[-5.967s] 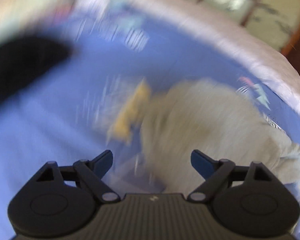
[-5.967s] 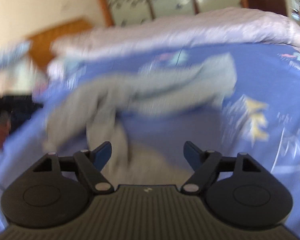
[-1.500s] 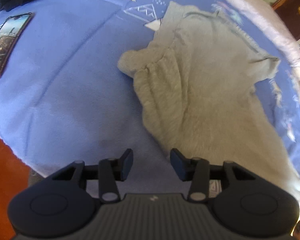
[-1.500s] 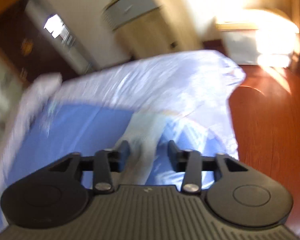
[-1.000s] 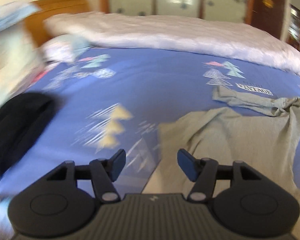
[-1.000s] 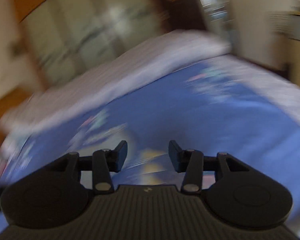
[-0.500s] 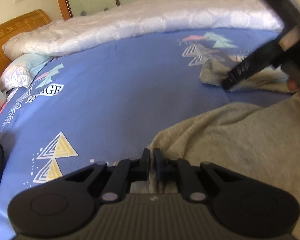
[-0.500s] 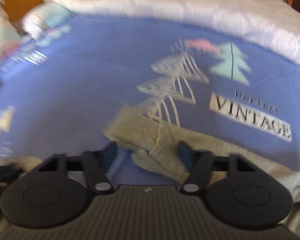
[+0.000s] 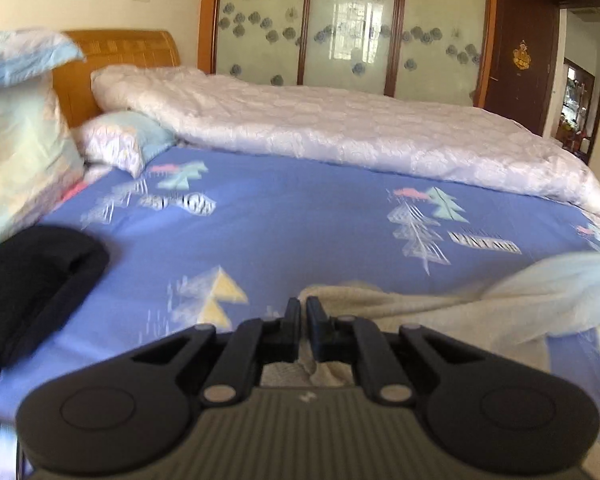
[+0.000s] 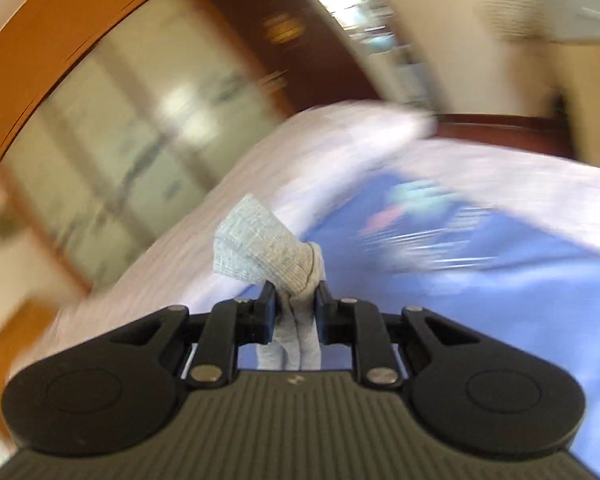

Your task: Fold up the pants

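**Entry: grey pants, both ends newly gripped above blue bedsheet**

Change since the preceding second: both grippers stood open over the bed; each is now clamped on cloth. The left gripper [image 9: 303, 312] has its jaws drawn nearly together, a thin edge of the grey pants [image 9: 420, 312] pinched between them. The right gripper [image 10: 296, 296] has just been closing, and its jaws now squeeze a bunched ribbed cuff [image 10: 260, 252] of the same pants, narrower than before but not fully together because of the fabric's bulk.

Location of garment: left-wrist view shows it lying rumpled on the near right part of the sheet, one portion blurred and lifting at the right edge. Right-wrist view shows the cuff raised clear of the bed.

Bearing on task: judged as the start of a fold or a shake-out, both ends secured and the garment ready to be carried. No fold is laid yet.

Surface: blue bedsheet [image 9: 300, 220] printed with triangles and trees.

Room: white quilt [image 9: 340, 132] rolled along the far side; pillows [image 9: 120, 140] and wooden headboard [image 9: 120, 48] at left; black garment [image 9: 32, 272] near left; frosted floral wardrobe doors [image 9: 348, 28] behind; dark door [image 9: 520, 52] at right.
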### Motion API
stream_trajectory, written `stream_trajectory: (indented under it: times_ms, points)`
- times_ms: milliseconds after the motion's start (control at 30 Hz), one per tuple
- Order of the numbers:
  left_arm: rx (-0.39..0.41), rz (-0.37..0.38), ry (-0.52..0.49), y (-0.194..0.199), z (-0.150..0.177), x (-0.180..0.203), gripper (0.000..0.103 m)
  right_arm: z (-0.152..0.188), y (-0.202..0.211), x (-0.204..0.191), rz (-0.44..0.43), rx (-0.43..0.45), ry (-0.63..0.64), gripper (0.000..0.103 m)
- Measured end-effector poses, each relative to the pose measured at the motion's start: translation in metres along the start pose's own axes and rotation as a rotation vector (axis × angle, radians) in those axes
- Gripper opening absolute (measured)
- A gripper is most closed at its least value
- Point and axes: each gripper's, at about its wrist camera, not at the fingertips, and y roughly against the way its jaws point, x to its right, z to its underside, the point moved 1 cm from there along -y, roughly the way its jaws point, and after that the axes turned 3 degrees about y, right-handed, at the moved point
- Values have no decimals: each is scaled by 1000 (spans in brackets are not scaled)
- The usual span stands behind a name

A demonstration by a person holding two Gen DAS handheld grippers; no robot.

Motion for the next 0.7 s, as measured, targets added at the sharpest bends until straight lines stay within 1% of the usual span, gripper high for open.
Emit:
stream_trajectory:
  times_ms: [33,67,133,167,200,233,267,333,367,433,500,533,567,600,633,700]
  points:
    - [-9,-2,-2,11,11,0,5,-3,19,36,40,3,-63,22]
    - [-21,-13,-13,17,20,1,5,2,34,67,76,1,-123,23]
    - [-70,-26,-38,25,42,3,5,17,58,121,159,-32,-210,31]
    - [-97,-32,-44,26,52,5,5,26,67,142,221,-59,-237,42]
    - [-124,-45,-55,28,61,6,5,37,76,161,287,-82,-256,57]
    - [-140,-55,-68,31,68,8,5,47,84,175,337,-95,-269,60]
    - [-151,-58,-78,35,74,10,5,57,95,187,363,-100,-286,60]
    - [-176,-53,-88,43,85,12,6,70,114,206,353,-99,-349,60]
    - [-186,-60,-92,47,88,12,9,78,119,212,340,-89,-384,60]
    - [-189,-67,-71,56,90,7,10,86,135,217,322,-73,-413,60]
    - [-198,-42,4,67,86,-4,10,84,164,220,289,-67,-410,59]
    - [-208,-25,52,71,83,-12,13,87,169,218,268,-67,-408,59]
    - [-222,-3,105,73,80,-20,19,85,173,215,246,-70,-409,60]
    - [-238,35,171,75,76,-27,22,86,178,211,221,-74,-408,60]
    - [-251,74,222,77,74,-33,28,85,182,207,195,-79,-404,60]
    - [-285,159,307,76,72,-37,37,87,182,200,157,-103,-390,60]
